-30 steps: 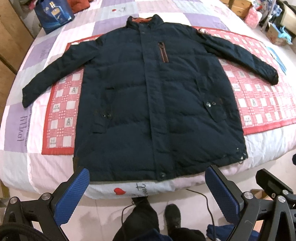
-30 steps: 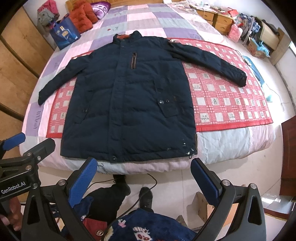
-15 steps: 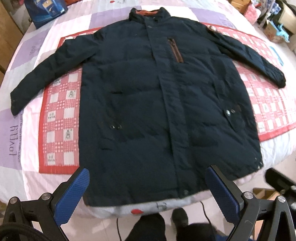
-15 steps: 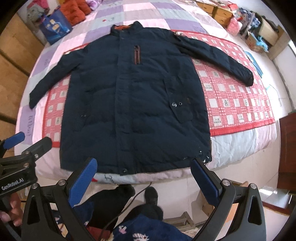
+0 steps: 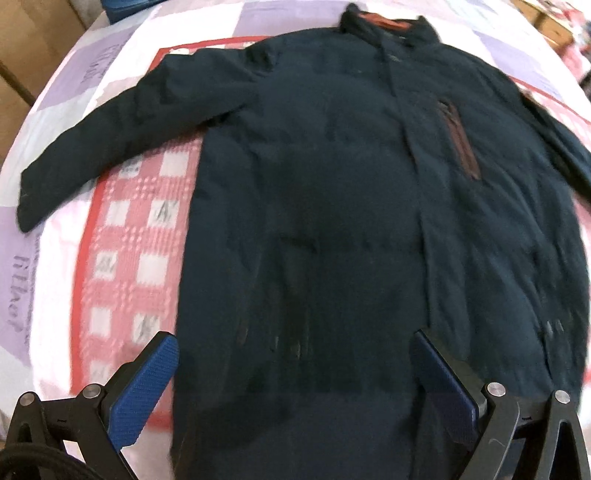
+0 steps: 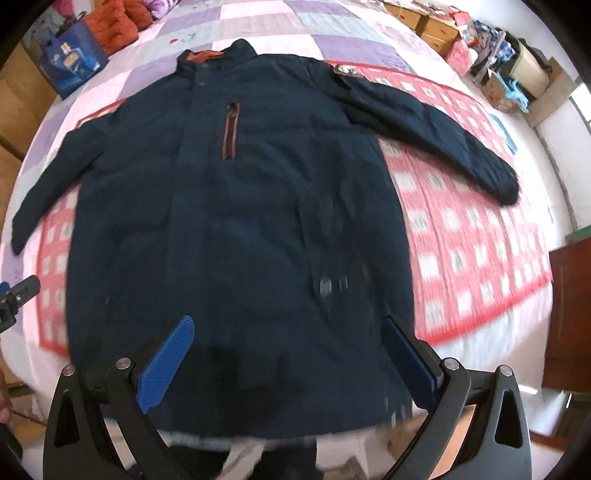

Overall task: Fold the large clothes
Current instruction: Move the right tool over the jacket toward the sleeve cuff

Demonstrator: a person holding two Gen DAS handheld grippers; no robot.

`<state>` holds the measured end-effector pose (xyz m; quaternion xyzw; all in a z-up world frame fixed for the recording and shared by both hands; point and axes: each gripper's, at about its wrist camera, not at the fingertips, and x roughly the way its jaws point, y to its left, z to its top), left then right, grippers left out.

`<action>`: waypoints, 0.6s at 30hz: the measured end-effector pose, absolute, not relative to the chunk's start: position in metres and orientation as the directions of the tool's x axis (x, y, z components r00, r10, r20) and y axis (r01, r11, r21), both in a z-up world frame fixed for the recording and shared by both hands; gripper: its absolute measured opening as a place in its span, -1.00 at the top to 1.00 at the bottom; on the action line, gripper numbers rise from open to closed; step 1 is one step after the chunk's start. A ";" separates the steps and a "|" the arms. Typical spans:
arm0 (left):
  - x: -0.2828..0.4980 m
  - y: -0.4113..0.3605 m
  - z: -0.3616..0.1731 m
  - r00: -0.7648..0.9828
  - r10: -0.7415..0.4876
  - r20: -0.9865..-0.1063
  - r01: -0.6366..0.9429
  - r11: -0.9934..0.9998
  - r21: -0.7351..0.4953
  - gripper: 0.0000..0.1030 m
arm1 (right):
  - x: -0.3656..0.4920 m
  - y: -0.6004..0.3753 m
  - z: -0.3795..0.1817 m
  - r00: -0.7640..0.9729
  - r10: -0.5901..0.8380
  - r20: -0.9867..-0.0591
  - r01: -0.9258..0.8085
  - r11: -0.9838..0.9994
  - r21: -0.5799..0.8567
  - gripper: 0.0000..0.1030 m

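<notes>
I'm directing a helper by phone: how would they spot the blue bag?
Start at the bed with the coat spread flat. Look past the coat's collar to the far left corner, where the blue bag stands. Beside it lies an orange-red bundle; the bag alone is glossy blue with printing.

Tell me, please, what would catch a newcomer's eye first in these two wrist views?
A big dark navy jacket lies spread flat, front up, sleeves out to both sides, filling the middle of the bed. Beneath it a red-and-white checked mat shows on either side, and a rust-coloured chest zip stands out near the collar. The left gripper and right gripper hover open over the hem end, blue pads wide apart.
</notes>
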<state>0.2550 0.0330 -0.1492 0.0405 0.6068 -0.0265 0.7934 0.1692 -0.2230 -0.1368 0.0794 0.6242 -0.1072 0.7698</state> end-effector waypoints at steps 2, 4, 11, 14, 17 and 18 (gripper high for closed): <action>0.281 0.022 -0.174 0.275 0.013 -0.961 0.074 0.997 0.035 -0.99 | 0.196 -0.233 -0.156 0.219 -0.073 -0.973 0.245 0.969 -0.017 -1.00; 0.305 0.009 -0.196 0.297 0.019 -0.955 0.071 0.997 0.042 -0.99 | 0.235 -0.247 -0.180 0.262 -0.085 -0.961 0.211 0.977 -0.029 -1.00; 0.406 -0.045 -0.256 0.419 -0.038 -0.907 0.111 0.994 0.010 -0.99 | 0.349 -0.264 -0.233 0.436 -0.085 -0.896 0.061 0.996 -0.064 -1.00; 0.449 -0.063 -0.274 0.455 -0.067 -0.888 0.140 0.990 -0.004 -0.99 | 0.390 -0.260 -0.244 0.528 -0.068 -0.847 0.001 0.997 -0.079 -1.00; 0.485 -0.062 -0.302 0.424 -0.021 -0.906 0.132 0.991 0.039 -1.00 | 0.425 -0.261 -0.274 0.522 -0.029 -0.853 -0.093 0.992 -0.090 -1.00; 0.494 -0.056 -0.312 0.410 0.029 -0.912 0.106 0.991 0.079 -1.00 | 0.433 -0.266 -0.285 0.495 -0.048 -0.868 -0.099 0.989 -0.111 -1.00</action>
